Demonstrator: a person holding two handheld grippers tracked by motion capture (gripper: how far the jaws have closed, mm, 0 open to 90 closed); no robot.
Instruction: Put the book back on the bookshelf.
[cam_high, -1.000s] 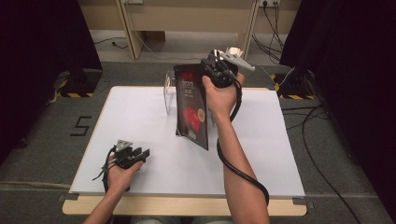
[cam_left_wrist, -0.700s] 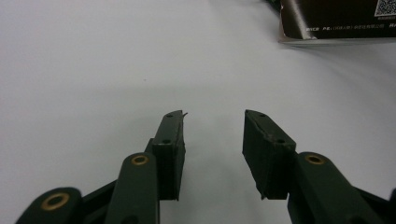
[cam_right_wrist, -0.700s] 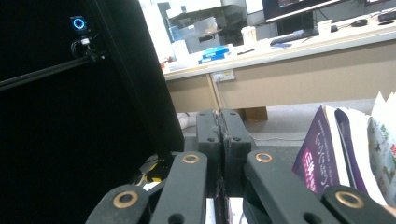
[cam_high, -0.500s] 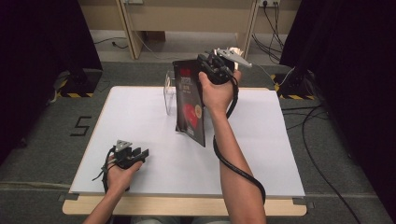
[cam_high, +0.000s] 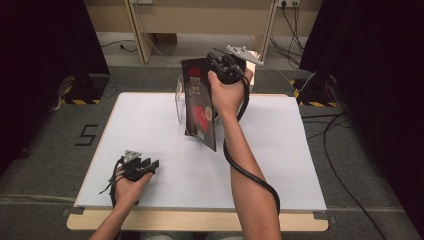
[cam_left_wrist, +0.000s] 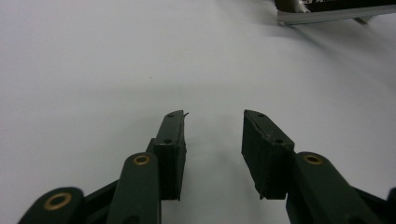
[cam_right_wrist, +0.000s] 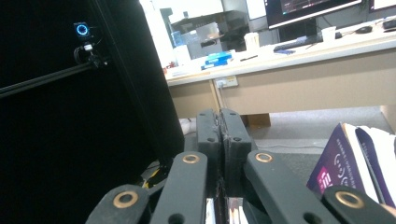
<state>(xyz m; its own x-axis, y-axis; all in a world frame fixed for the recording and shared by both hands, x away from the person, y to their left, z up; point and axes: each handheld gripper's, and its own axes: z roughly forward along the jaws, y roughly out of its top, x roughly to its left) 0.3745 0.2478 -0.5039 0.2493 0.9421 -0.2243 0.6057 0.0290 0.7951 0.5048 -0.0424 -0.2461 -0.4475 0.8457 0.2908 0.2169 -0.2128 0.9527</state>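
Note:
A thin black book with a red picture on its cover hangs upright above the far middle of the white table. My right gripper is shut on its top edge; in the right gripper view the jaws are pressed together, with page edges showing low between them. My left gripper rests on the table near the front left corner, open with nothing between its fingers.
A clear plastic stand sits just behind the lifted book; its base shows far off in the left gripper view. A purple-covered book with white pages stands beside my right gripper. Desks and cables lie beyond the table's far edge.
My right gripper has carried the book a little higher and farther from the person. The left gripper has stayed where it was.

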